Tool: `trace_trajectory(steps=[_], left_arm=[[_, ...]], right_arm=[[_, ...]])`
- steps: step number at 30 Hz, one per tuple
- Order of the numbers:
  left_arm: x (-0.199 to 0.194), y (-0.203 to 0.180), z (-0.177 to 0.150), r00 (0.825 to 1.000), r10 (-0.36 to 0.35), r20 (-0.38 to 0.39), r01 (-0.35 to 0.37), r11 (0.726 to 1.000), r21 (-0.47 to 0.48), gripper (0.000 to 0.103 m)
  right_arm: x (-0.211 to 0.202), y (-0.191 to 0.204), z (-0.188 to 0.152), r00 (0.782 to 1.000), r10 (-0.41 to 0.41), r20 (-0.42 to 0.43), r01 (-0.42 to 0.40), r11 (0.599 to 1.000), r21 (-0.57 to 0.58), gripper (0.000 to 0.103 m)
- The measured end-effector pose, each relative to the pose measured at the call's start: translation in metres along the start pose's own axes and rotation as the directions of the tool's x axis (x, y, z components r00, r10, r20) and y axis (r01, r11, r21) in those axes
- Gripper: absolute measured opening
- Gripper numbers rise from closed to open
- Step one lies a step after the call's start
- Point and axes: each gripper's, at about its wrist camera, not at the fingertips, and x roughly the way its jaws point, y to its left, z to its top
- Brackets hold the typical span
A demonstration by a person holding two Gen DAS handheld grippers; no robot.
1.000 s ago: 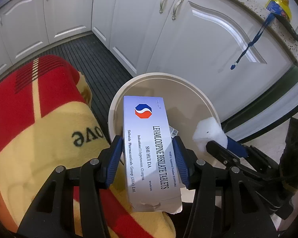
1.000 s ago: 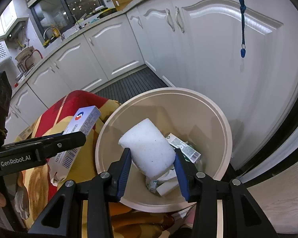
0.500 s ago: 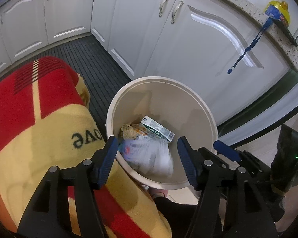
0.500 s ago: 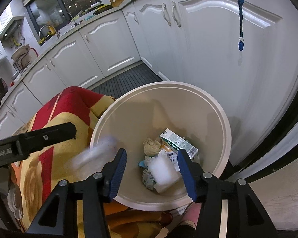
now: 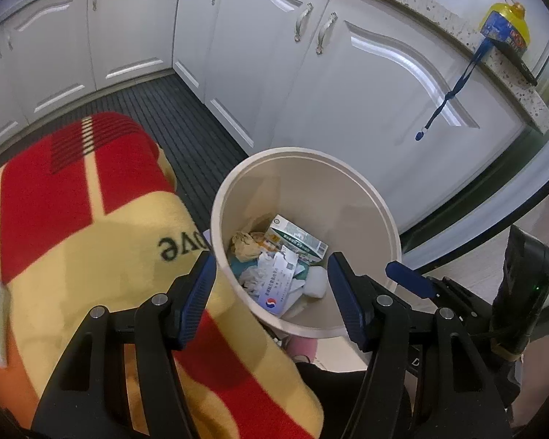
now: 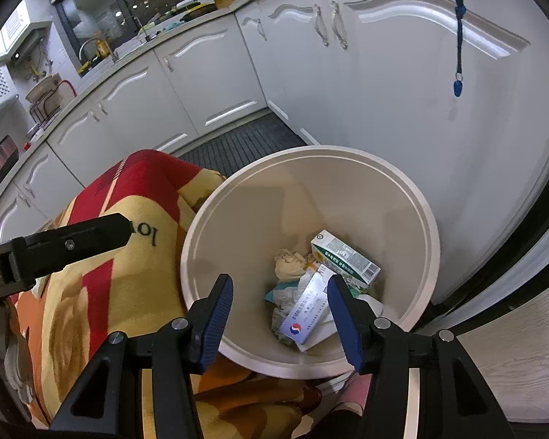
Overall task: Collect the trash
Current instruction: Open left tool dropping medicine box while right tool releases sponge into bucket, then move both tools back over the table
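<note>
A round cream trash bin [image 5: 366, 190] [image 6: 413, 197] stands by the white cabinets. In it lie a white medicine box with a red-blue logo [image 5: 280, 285] [image 6: 307, 314], a green-and-white carton [image 5: 298, 237] [image 6: 344, 256], a white foam piece [image 5: 316, 281], crumpled tissue [image 5: 245, 245] [image 6: 289, 263] and plastic wrap. My left gripper [image 5: 269, 292] is open and empty above the bin's near rim. My right gripper [image 6: 280, 309] is open and empty over the bin. The right gripper's blue finger [image 5: 408, 278] shows in the left wrist view, and the left gripper's finger [image 6: 73, 241] in the right wrist view.
A red and yellow blanket [image 5: 73, 219] [image 6: 128, 274] covers a surface left of the bin. White cabinet doors [image 5: 366, 91] stand behind it, with a blue lanyard [image 5: 446, 98] [image 6: 457, 36] hanging from the counter. A dark ribbed mat [image 5: 172, 120] lies on the floor.
Both grippers opened. The medicine box left my left gripper and the white foam piece left my right one; both now lie in the bin.
</note>
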Motion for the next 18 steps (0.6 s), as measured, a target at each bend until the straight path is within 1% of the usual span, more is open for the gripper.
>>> trace_trajectory(steps=[2, 5, 18], left_arm=[[-0.005, 0.003, -0.002, 1.0, 0.011, 0.009, -0.011, 1.0, -0.002, 0.062], [-0.011, 0.009, -0.004, 0.999, 0.024, 0.021, -0.024, 1.0, -0.01, 0.062], [-0.043, 0.044, -0.021, 0.995, 0.073, 0.062, -0.069, 0.995, -0.069, 0.062]], right_arm=[[-0.001, 0.003, 0.001, 1.0, 0.004, 0.002, -0.004, 1.0, -0.004, 0.052], [-0.005, 0.01, 0.001, 1.0, 0.013, 0.007, -0.013, 1.0, -0.014, 0.056], [-0.012, 0.053, 0.001, 0.999, 0.042, 0.021, -0.04, 0.996, -0.077, 0.058]])
